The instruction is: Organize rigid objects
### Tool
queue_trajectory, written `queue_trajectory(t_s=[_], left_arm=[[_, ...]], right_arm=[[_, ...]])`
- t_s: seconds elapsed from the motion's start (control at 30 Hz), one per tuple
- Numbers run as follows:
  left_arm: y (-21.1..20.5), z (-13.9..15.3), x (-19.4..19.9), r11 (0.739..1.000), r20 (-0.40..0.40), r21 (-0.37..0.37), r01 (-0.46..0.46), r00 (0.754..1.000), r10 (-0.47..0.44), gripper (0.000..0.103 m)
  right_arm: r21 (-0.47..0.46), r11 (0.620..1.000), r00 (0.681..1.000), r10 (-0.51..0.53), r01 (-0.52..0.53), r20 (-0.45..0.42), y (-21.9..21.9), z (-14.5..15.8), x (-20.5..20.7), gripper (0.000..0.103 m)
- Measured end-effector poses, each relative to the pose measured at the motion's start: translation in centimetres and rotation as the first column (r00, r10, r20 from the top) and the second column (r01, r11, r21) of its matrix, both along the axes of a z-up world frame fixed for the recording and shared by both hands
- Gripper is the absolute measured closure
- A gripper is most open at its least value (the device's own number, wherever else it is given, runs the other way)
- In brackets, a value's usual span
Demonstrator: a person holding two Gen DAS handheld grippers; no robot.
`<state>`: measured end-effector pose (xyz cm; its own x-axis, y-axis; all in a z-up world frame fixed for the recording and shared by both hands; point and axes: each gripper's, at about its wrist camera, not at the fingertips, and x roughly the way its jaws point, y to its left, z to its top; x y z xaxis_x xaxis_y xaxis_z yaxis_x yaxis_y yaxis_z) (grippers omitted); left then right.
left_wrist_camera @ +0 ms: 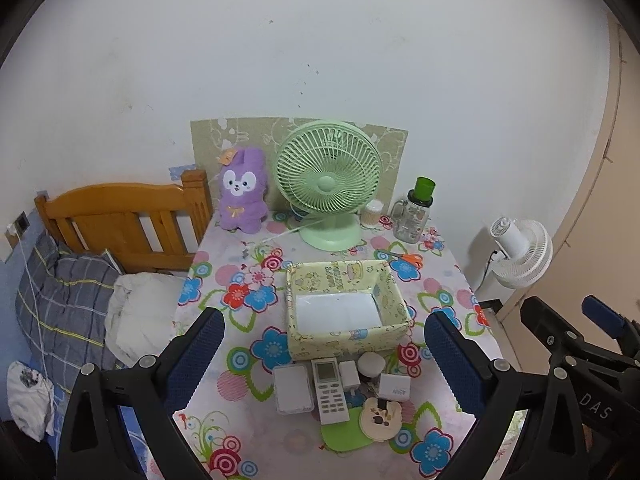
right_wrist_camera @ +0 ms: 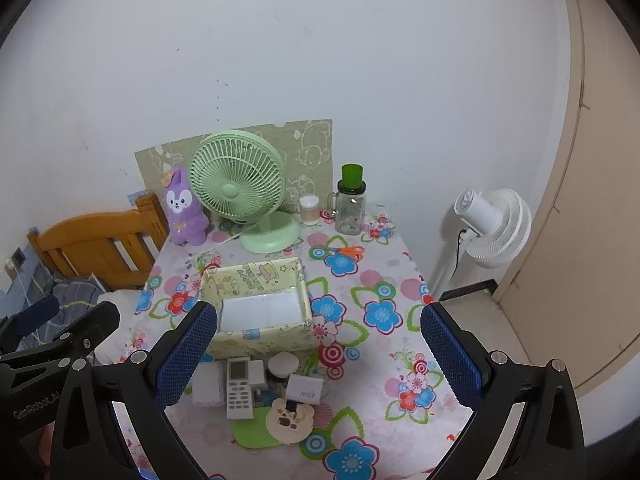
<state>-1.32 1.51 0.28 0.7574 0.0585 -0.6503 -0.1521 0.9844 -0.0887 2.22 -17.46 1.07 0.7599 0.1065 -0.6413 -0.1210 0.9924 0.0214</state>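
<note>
Both grippers hang above the near edge of the surface (left_wrist_camera: pixel 440 280), each spread wide and holding nothing: the left gripper (left_wrist_camera: pixel 324 356) and the right gripper (right_wrist_camera: pixel 318 346).

Between them lies a cluster of small rigid objects, touching or just beside one another:
- one green pad (left_wrist_camera: pixel 344 432) with one round bear-faced disc (left_wrist_camera: pixel 380 416) lying partly on it
- one white remote control (left_wrist_camera: pixel 329 390)
- one flat white case (left_wrist_camera: pixel 293 394) left of the remote
- one white plug adapter (left_wrist_camera: pixel 349 374)
- one round white jar (left_wrist_camera: pixel 372 365)
- one white charger block (left_wrist_camera: pixel 395 388)

Just beyond the cluster stands one open yellow patterned box (left_wrist_camera: pixel 394 300), nothing in it.

Farther back lies one pair of orange-handled scissors (left_wrist_camera: pixel 408 258).

Along the wall stand:
- one purple plush rabbit (left_wrist_camera: pixel 242 196)
- one green desk fan (left_wrist_camera: pixel 329 176)
- one tub of cotton swabs (left_wrist_camera: pixel 371 213)
- one glass jar mug (left_wrist_camera: pixel 412 220) with a green cup (left_wrist_camera: pixel 425 188) on top

One white fan (left_wrist_camera: pixel 520 248) stands off the surface at right.
</note>
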Motion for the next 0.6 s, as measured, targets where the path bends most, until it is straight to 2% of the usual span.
queue_trajectory(t_s=[0.6], left_arm=[[-0.11,0.42,0.03,1.000,0.005,0.015,0.000,1.000,0.000,0.002]], right_arm=[[0.002,1.000,1.000,0.000,0.000,0.006,-0.03,-0.07,-0.24,0.000]])
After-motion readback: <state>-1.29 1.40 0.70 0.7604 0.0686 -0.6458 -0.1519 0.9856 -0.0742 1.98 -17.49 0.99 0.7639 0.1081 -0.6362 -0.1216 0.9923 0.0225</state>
